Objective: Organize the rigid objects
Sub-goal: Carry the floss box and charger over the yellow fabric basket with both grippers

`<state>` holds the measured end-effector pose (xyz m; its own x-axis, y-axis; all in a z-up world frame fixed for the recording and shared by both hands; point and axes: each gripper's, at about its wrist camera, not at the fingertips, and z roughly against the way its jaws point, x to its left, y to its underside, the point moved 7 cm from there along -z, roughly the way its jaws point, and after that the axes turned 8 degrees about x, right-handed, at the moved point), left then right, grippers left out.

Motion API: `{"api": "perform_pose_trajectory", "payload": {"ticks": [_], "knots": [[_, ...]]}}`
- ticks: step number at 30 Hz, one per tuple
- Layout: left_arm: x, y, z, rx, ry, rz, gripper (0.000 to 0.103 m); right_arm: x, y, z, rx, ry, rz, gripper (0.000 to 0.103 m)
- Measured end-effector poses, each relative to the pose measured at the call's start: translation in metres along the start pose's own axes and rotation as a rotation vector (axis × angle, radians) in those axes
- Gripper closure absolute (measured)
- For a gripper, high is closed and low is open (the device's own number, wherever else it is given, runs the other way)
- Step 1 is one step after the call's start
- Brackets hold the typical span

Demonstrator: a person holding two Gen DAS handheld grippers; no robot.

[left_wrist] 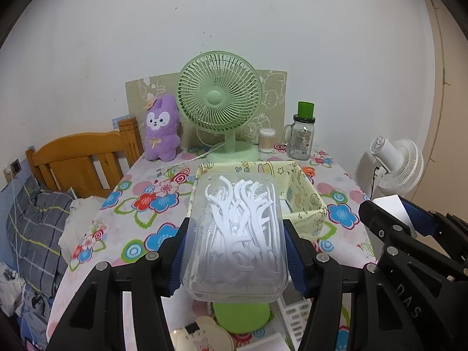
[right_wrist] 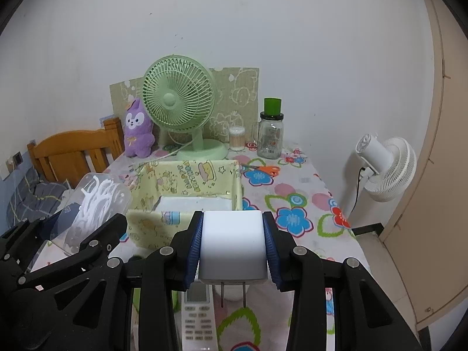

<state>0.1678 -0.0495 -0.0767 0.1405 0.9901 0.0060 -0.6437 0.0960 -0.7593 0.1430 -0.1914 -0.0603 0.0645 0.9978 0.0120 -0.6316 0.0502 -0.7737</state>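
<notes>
Above a floral-clothed desk [right_wrist: 292, 204], the left gripper [left_wrist: 234, 251] clamps one clear box of floss picks [left_wrist: 237, 234] and the right gripper [right_wrist: 233, 242] clamps one white plug adapter [right_wrist: 232, 242], two prongs hanging down. Both are held clear of the desk just before one yellow fabric bin [right_wrist: 187, 175], likely their destination. One remote control [right_wrist: 197, 318] lies beneath.
</notes>
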Motion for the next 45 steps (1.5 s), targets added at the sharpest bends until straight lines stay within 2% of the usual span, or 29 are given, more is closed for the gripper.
{"api": "perform_pose_trajectory", "payload": {"ticks": [11,18,22,31,45], "knots": [[0.003,-0.024,-0.031,0.032,0.038,0.032,0.043,-0.003,-0.029,-0.028,0.007,-0.001,-0.018,0.061],[0.005,-0.041,-0.053,0.053,0.033,0.045,0.043,-0.003,-0.048,-0.048,0.013,-0.006,-0.014,0.061],[0.006,-0.049,-0.066,0.066,0.026,0.056,0.043,-0.003,-0.06,-0.062,0.021,-0.038,-0.027,0.061],[-0.006,-0.062,-0.094,0.083,0.008,0.013,0.043,0.01,-0.077,-0.095,0.041,-0.084,-0.011,0.061],[0.0,-0.069,-0.151,0.153,-0.008,0.035,0.043,0.014,-0.091,-0.159,0.11,-0.074,-0.008,0.06]]}}
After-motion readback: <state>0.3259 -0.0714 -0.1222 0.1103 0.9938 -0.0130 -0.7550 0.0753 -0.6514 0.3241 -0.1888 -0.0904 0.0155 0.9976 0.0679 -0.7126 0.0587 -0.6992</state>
